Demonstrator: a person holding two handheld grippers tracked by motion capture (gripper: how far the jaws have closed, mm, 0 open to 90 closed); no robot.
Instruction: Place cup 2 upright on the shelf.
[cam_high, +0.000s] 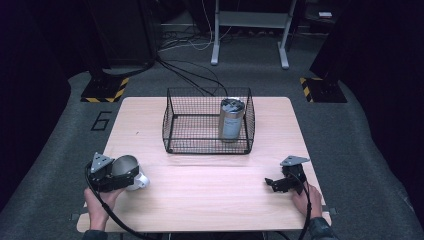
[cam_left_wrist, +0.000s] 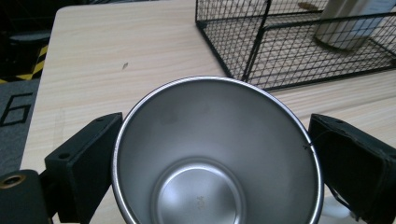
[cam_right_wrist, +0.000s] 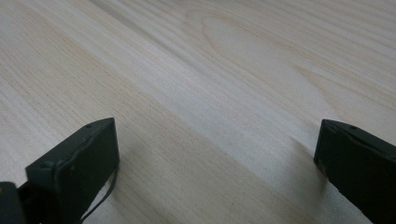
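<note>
The steel cup (cam_high: 126, 167) sits near the table's (cam_high: 210, 195) front left corner, clamped between the jaws of the left gripper (cam_high: 117, 175). The left gripper view looks straight into its empty, shiny inside (cam_left_wrist: 217, 158), with a jaw pressed against each side of the rim; the high view adds a white piece beside the cup. Bare wood lies between the cup and the wire basket (cam_high: 172, 120), where a can (cam_high: 231, 119) stands upright in the right part. The right gripper (cam_high: 274, 184), near the front right edge, is spread wide over bare wood, holding nothing
</note>
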